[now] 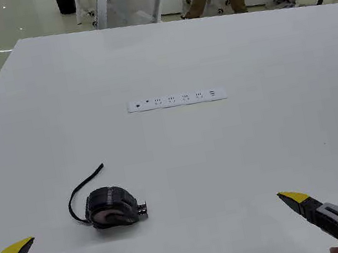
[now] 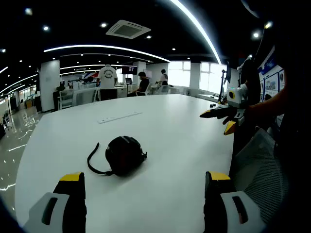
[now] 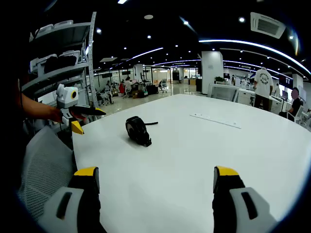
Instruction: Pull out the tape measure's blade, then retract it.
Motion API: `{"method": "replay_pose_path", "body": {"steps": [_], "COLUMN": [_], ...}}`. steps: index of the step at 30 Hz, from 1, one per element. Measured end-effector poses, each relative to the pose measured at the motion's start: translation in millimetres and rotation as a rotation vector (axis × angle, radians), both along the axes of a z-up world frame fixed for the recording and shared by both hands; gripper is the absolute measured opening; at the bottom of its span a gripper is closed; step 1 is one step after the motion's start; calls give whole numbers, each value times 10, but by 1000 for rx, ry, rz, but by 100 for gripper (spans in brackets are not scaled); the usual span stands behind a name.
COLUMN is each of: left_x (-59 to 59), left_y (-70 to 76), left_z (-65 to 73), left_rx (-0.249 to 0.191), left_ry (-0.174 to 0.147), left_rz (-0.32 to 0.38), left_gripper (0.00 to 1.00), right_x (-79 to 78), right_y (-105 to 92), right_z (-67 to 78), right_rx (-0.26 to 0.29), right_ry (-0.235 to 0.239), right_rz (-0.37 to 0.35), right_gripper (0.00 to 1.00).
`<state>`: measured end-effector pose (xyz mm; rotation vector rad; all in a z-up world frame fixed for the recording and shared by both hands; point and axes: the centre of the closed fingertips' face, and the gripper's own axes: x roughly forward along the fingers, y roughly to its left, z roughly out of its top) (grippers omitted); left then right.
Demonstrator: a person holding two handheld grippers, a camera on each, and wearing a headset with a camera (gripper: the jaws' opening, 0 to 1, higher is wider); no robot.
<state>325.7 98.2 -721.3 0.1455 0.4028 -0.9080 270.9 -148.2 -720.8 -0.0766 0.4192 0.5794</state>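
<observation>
Over the table's (image 1: 239,153) near edge, the left gripper (image 2: 145,176) and right gripper (image 3: 157,171) hover level and well apart, jaws spread wide, gripping nothing. Between them, nearer the left one, the tape measure (image 1: 111,207) lies with its blade in. Farther off, mid-table, lies a power strip (image 1: 176,99)

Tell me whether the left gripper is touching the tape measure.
Apart. The left gripper view shows bare table between the left gripper, jaws open, and the tape measure.

Tape measure (image 1: 111,207) black, side maybe pinkish; table (image 1: 239,153) white; left gripper (image 2: 146,176), right gripper (image 3: 158,170) yellow-tipped.
</observation>
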Motion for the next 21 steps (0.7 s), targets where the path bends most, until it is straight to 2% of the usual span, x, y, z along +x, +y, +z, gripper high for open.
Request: {"method": "replay_pose_path", "body": {"steps": [8, 21], "left_x": [13, -9], "left_y": [5, -14], "left_z": [-9, 6], "left_rx": [8, 14], "left_ry": [-1, 0], "left_rz": [-4, -21], "left_gripper": [100, 99], "right_x": [-5, -18], "right_y": [4, -10], "right_z": [-13, -25], "right_rx": [2, -28], "right_ry": [4, 8], "right_rz": [2, 31], "right_gripper": [100, 99]}}
